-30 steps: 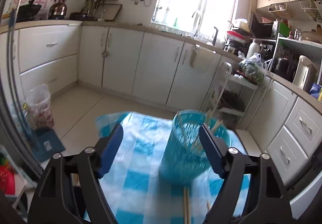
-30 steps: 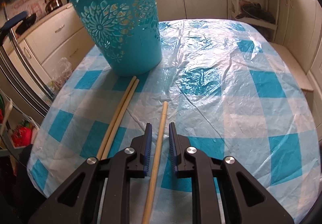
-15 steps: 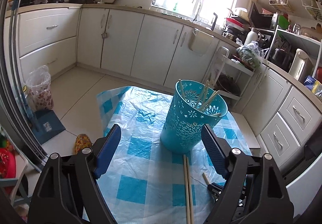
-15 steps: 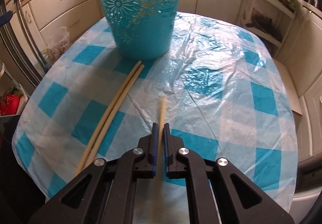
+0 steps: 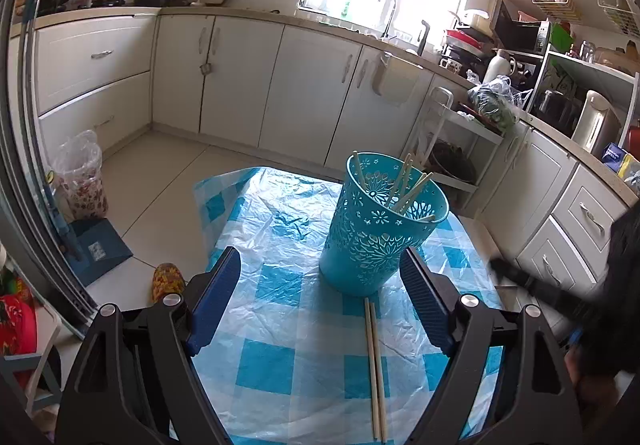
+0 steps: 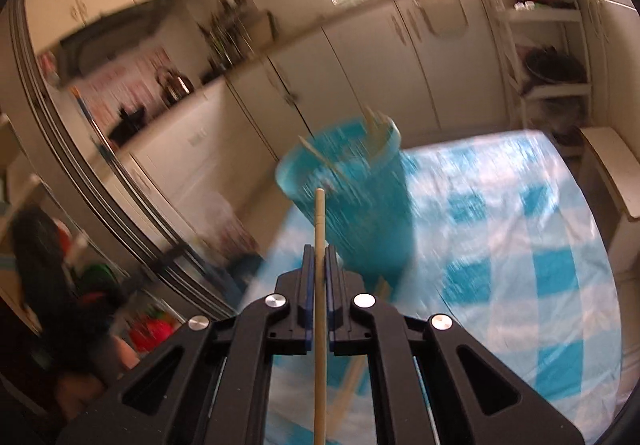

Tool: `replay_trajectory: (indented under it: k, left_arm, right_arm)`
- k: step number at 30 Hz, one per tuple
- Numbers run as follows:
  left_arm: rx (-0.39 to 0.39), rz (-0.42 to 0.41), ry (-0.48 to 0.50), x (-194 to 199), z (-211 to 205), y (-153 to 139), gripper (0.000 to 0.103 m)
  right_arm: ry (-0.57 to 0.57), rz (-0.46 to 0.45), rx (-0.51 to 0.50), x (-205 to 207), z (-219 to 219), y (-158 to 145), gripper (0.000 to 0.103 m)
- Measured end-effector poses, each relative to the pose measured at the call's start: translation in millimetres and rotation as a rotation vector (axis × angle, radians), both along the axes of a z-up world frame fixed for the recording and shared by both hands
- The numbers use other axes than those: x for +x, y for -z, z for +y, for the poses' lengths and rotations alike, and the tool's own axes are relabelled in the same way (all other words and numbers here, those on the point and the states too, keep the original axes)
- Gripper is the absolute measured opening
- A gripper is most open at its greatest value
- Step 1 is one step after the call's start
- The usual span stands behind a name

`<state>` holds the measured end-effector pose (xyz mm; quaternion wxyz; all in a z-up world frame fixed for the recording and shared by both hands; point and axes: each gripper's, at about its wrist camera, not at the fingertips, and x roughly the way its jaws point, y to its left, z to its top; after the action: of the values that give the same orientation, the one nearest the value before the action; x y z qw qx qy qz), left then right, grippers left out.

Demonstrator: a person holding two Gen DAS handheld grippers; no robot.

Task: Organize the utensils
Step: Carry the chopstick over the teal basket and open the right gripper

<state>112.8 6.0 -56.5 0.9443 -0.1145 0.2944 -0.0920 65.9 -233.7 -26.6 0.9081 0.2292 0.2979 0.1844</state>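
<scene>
**One chopstick clamped, basket dead ahead**

My right gripper [image 6: 316, 265] is clamped on a single chopstick [image 6: 319, 229], its pads pressed against the shaft with no gap. The stick runs lengthwise between the fingers, so its long axis follows the line the gripper points along, and its free tip lies against the near wall of the blue basket [image 6: 352, 197], just below the rim. The basket stands straight ahead of that tip, holding several chopsticks already.

My left gripper [image 5: 320, 301] is spread wide and holds nothing; the basket [image 5: 380, 229] sits just beyond its fingers, near the right one. A pair of chopsticks [image 5: 374, 361] lies on the checked tablecloth [image 5: 280, 285], touching side by side, pointing at the basket's foot.

I judge the tip must clear the rim, then tilt down.
</scene>
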Motion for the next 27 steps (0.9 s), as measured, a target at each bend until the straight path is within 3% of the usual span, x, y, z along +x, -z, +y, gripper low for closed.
replay_trajectory:
  k: [6,11,15,19,27]
  left_arm:
    - [-0.002,0.008,-0.006,0,3,1,0.078]
    - [-0.006,0.019,-0.007,1,7,6,0.079]
    - [-0.021,0.039,-0.013,2,11,13,0.080]
    - [-0.031,0.052,-0.015,5,15,19,0.080]
    - [-0.062,0.071,-0.027,11,22,28,0.080]
  right_arm:
    - [0.052,-0.155,0.081,17,4,-47,0.006]
    - [0.169,-0.325,0.137,33,2,-89,0.006]
    - [0.252,-0.442,0.117,48,9,-111,0.006]
    - [0.300,-0.455,0.091,73,18,-106,0.006]
    - [0.379,-0.397,0.035,108,24,-70,0.006]
